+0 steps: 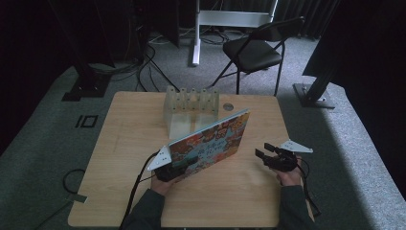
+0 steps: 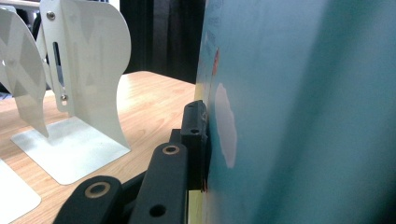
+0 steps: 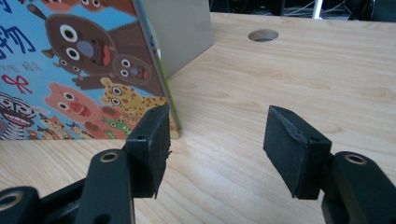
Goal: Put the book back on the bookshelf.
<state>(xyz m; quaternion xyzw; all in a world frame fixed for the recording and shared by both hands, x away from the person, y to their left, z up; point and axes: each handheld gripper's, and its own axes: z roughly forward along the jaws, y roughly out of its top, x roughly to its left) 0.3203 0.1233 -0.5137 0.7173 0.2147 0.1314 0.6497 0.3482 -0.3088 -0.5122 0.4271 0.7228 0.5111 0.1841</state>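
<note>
High view: fixed above the person's side, looking forward and down over the whole worktop point(image 1: 143, 201), from far off.
Left gripper view: rides the left hand-held gripper point(image 2: 196, 140), very near the picture book point(image 2: 303, 112), facing the white rack point(image 2: 88, 70).
Right gripper view: low over the worktop, looking along its jaws.
Shared: book and rack appear in all three.

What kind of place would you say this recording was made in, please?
Probably a lab or studio set up for recording: black curtains around a wooden table, loose cables on grey carpet, and a folding chair.
</note>
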